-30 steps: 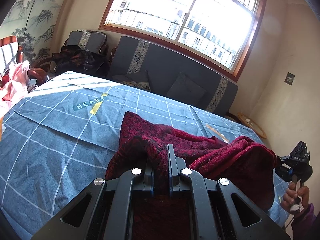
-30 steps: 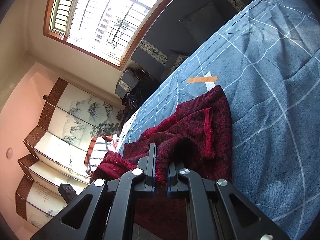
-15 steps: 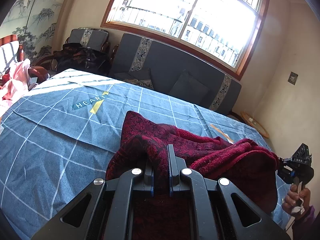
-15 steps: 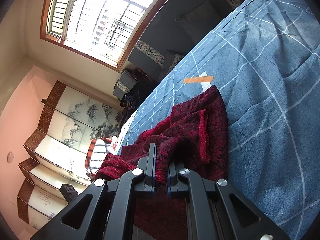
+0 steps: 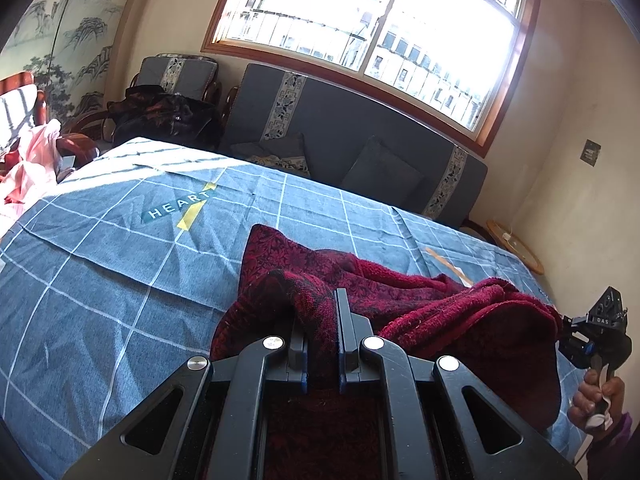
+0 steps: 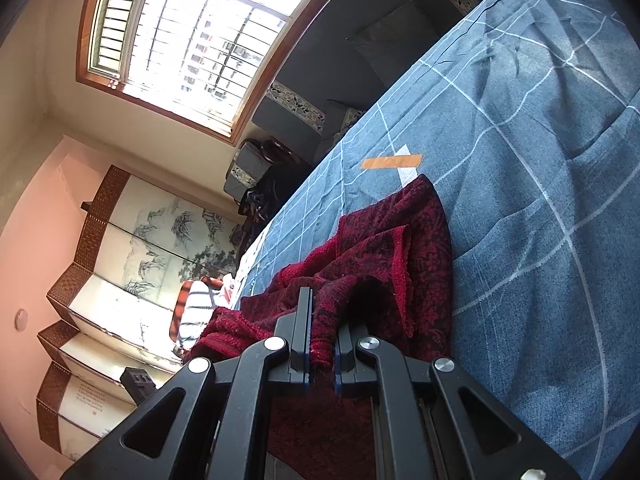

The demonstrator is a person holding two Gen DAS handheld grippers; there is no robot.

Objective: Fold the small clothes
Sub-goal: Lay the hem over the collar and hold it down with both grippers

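Note:
A dark red patterned knit garment (image 5: 360,280) lies bunched on the blue checked bedsheet (image 5: 120,272). My left gripper (image 5: 320,320) is shut on a fold of it, with red cloth pinched between the black fingers. In the right wrist view the same garment (image 6: 400,248) stretches away from me, and my right gripper (image 6: 322,332) is shut on its near ribbed edge. The right gripper and the hand holding it (image 5: 596,388) also show at the far right of the left wrist view, beyond the garment's other end.
A grey sofa (image 5: 360,136) with cushions runs under the window behind the bed. Pink and striped clothes (image 5: 28,160) are piled at the left. An orange tape strip (image 6: 390,161) lies on the sheet past the garment. A folding screen (image 6: 120,260) stands by the wall.
Both grippers keep their grip on the garment. The views drifted only slightly; the cloth hangs much as before.

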